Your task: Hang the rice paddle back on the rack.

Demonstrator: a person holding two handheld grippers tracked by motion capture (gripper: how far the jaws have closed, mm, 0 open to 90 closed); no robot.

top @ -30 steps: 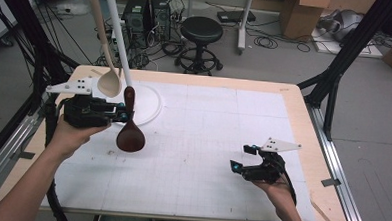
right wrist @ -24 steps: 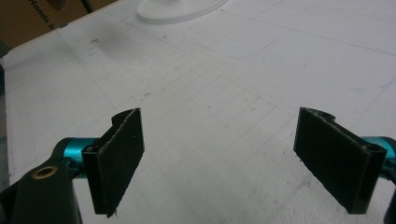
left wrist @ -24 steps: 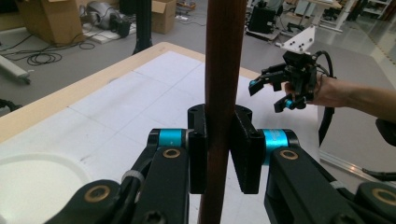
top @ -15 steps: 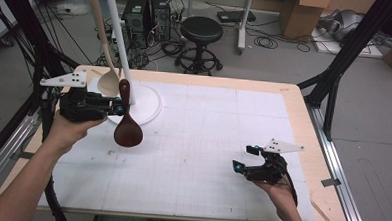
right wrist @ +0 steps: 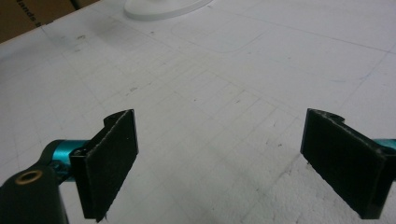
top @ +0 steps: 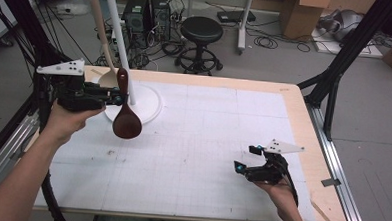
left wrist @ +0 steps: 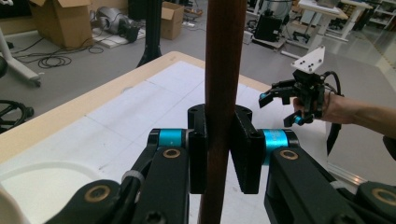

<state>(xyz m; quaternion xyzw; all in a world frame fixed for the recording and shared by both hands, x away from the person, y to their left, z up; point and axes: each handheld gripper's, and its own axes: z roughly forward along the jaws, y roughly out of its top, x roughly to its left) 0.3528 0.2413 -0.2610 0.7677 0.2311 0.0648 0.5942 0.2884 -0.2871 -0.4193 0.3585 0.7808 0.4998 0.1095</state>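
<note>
A dark brown wooden spoon hangs bowl-down over the table's left part, in front of the white stand. My left gripper is shut on its handle, which runs upright between the pads. On the stand's pole behind it hangs a pale wooden spoon. My right gripper is low over the white mat near the front right. Its jaws have just been opening and stand wide apart with nothing between them. From the left gripper view it shows farther off.
The stand's round white base sits at the back left of the table and shows at the top of the right gripper view. A gridded white mat covers the wooden table. A black stool and boxes stand on the floor beyond.
The left gripper has lifted the dark spoon a little and carried it slightly left, toward the stand. The right hand has stayed in place.
</note>
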